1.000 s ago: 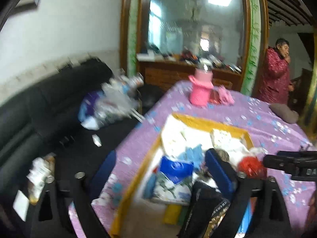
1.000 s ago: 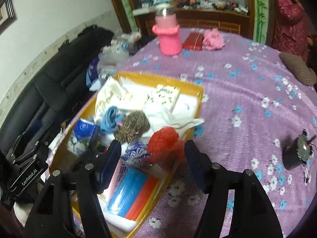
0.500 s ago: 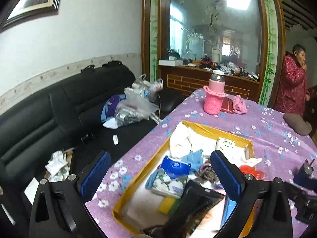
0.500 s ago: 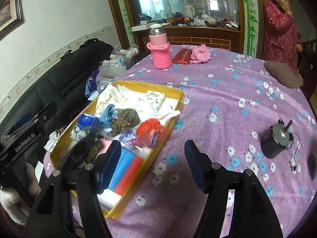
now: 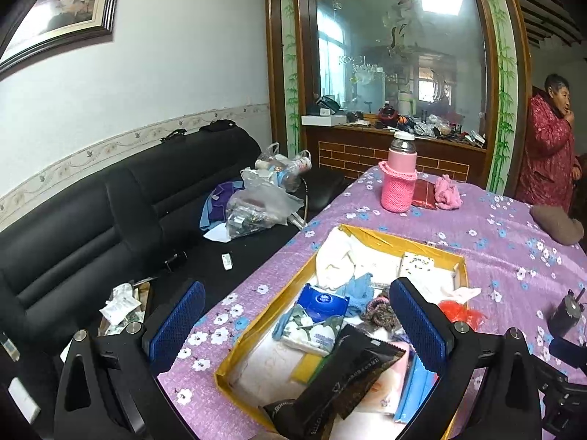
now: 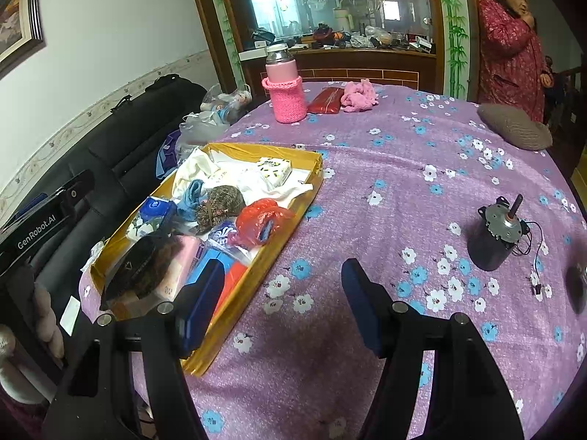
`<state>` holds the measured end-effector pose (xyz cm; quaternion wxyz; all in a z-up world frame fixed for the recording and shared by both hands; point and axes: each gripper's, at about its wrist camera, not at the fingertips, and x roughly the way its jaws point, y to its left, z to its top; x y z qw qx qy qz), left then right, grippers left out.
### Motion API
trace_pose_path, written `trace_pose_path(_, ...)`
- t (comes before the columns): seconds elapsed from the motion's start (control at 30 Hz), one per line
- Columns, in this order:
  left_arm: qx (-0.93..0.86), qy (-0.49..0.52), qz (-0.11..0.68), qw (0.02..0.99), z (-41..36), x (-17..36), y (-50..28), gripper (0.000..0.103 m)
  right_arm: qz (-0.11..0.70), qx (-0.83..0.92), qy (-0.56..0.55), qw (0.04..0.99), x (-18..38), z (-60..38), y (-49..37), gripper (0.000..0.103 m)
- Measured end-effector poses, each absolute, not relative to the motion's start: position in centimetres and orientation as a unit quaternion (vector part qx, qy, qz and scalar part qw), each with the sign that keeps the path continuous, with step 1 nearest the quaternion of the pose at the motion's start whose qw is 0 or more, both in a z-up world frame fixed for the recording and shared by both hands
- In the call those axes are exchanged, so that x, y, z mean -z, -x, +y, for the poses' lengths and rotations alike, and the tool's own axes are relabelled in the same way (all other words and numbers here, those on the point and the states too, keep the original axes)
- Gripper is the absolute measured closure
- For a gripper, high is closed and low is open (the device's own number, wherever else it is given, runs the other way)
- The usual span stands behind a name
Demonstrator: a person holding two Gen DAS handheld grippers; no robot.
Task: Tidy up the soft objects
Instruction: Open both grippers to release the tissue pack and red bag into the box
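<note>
I am holding both grippers back over the near edge of the table (image 6: 385,168); the left gripper (image 5: 293,324) is hanging with its fingers wide apart and empty above the near end of the tray (image 6: 256,278), and the right gripper (image 6: 282,295) is gaping too, holding nothing, just off the tray's right edge. The soft things are lying heaped in the tray: a white cloth (image 6: 198,168) in the far left corner, a blue rag (image 6: 192,196) and a knitted ball (image 6: 216,205) mid-tray, a red bag (image 6: 264,220) against the right edge, tissue packs (image 5: 312,326) near the left edge, a black pouch (image 5: 345,377) at the near end. I am judging all of them light and limp; they will be sagging and slipping, so I would be pinching each at a bunched fold, the crinkly bag at its gathered middle. Compared with a second ago, both grippers are sitting higher and farther back, showing more table, and the left fingers are spreading wider.
</note>
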<state>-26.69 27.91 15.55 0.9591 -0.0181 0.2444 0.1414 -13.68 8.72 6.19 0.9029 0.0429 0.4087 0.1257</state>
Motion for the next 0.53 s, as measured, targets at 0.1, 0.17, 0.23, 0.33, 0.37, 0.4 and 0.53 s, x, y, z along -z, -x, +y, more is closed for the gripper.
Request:
trace_pose_path(0.1,-0.133,0.022,0.254,0.958,27.9,-15.4,26.6,0.0,0.409,-0.125,-0.042,0.903,-6.0,8.7,13.9,0.037)
trace_pose_path(0.17,-0.129,0.026,0.259,0.957,28.0,-15.4,26.5,0.0,0.411,-0.124,-0.042,0.902,-5.9,8.6,13.9,0.037)
trace_pose_path(0.23,-0.125,0.031,0.268,0.955,28.2,-15.4,26.4,0.0,0.413,-0.124,-0.045,0.901,-5.8,8.5,13.9,0.037)
trace_pose_path(0.33,-0.12,0.036,0.278,0.952,28.4,-15.3,26.1,0.0,0.414,-0.122,-0.046,0.901,-5.6,8.3,14.0,0.037)
trace_pose_path(0.37,-0.118,0.037,0.28,0.952,28.4,-15.4,26.0,0.0,0.415,-0.121,-0.047,0.901,-5.5,8.2,14.0,0.037)
trace_pose_path(0.4,-0.109,0.041,0.285,0.952,28.4,-15.3,25.9,0.0,0.415,-0.12,-0.048,0.9,-5.4,8.1,14.0,0.037)
trace_pose_path(0.53,-0.068,0.055,0.297,0.951,28.2,-15.6,25.8,0.0,0.412,-0.09,-0.074,0.904,-5.4,4.8,14.8,0.037)
